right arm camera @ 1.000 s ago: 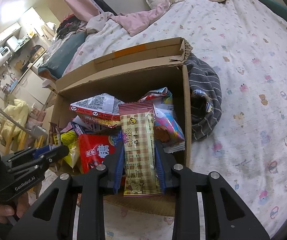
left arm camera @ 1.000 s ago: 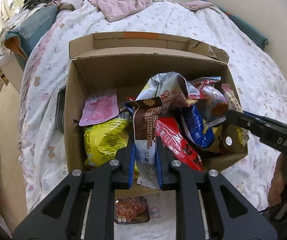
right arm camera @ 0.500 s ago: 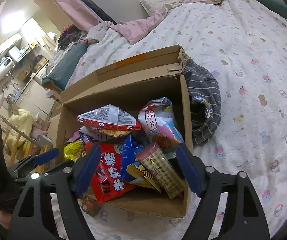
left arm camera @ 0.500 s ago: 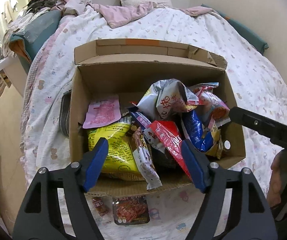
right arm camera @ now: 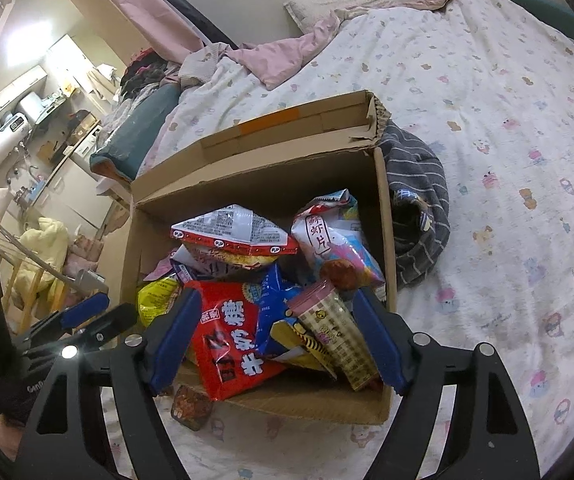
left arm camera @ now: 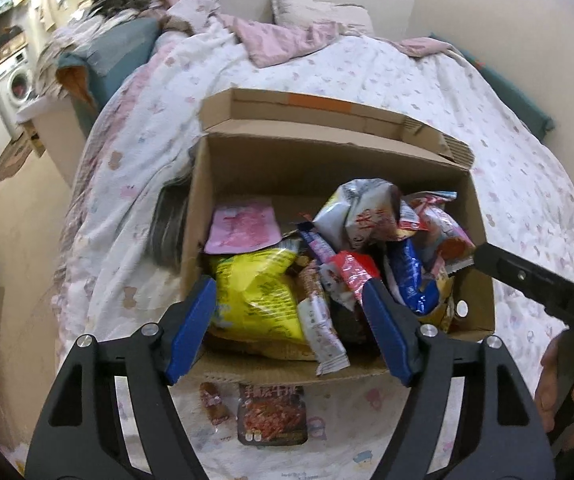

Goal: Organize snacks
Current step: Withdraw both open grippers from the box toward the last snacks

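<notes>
Cardboard box (left arm camera: 483,304) (snack-filled) below left gripper (left arm camera: 289,328)

Both grippers' jaws now wide apart, brown wafer pack (left arm camera: 321,320) and checkered pack (right arm camera: 339,340) loose in box (left arm camera: 327,160).

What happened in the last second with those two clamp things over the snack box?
Both let go. The left tool opened, dropping its brown-and-white packet into the box. The right tool opened, dropping the checked packet there. The box stayed put on the bed.
</notes>
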`<state>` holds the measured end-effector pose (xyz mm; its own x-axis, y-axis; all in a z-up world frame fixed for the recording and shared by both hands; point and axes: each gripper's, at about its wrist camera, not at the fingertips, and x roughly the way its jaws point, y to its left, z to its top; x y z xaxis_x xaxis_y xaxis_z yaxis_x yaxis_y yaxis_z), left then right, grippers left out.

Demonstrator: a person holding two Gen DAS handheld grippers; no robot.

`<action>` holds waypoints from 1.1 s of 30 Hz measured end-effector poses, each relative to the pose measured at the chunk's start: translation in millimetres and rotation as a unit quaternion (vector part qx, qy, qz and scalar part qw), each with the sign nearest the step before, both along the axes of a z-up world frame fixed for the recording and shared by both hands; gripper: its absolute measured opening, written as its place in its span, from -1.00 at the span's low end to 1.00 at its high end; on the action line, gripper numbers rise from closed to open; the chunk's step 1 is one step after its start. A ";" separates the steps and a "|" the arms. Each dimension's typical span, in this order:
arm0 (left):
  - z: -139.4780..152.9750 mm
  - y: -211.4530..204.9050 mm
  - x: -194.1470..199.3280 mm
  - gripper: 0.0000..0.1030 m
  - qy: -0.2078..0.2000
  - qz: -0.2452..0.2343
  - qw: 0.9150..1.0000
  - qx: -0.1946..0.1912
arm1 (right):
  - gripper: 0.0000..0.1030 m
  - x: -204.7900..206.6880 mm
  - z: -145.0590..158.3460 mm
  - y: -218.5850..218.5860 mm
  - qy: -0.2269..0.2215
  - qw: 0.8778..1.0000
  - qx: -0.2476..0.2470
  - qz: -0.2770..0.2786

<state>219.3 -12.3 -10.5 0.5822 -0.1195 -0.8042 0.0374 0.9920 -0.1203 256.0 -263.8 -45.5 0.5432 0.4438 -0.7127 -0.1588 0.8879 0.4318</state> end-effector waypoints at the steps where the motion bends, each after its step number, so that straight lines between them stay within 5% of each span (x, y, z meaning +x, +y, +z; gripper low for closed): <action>1: -0.2 3.3 -0.6 0.49 0.002 0.005 1.000 -0.008 | 0.56 -2.5 -0.4 0.7 0.002 1.000 0.001 -0.001; 6: 9.4 22.6 -6.2 0.73 -0.022 0.048 0.998 -0.022 | 0.56 -14.0 3.3 2.5 0.001 1.000 0.005 -0.001; 20: 8.3 18.6 -40.1 0.73 -0.007 0.018 1.000 -0.018 | 0.56 -46.9 7.2 4.6 0.001 1.000 -0.003 -0.009; 33: -7.6 55.8 -67.9 0.73 0.013 0.045 0.999 0.009 | 0.56 -74.5 -22.7 37.4 0.050 0.998 0.012 0.023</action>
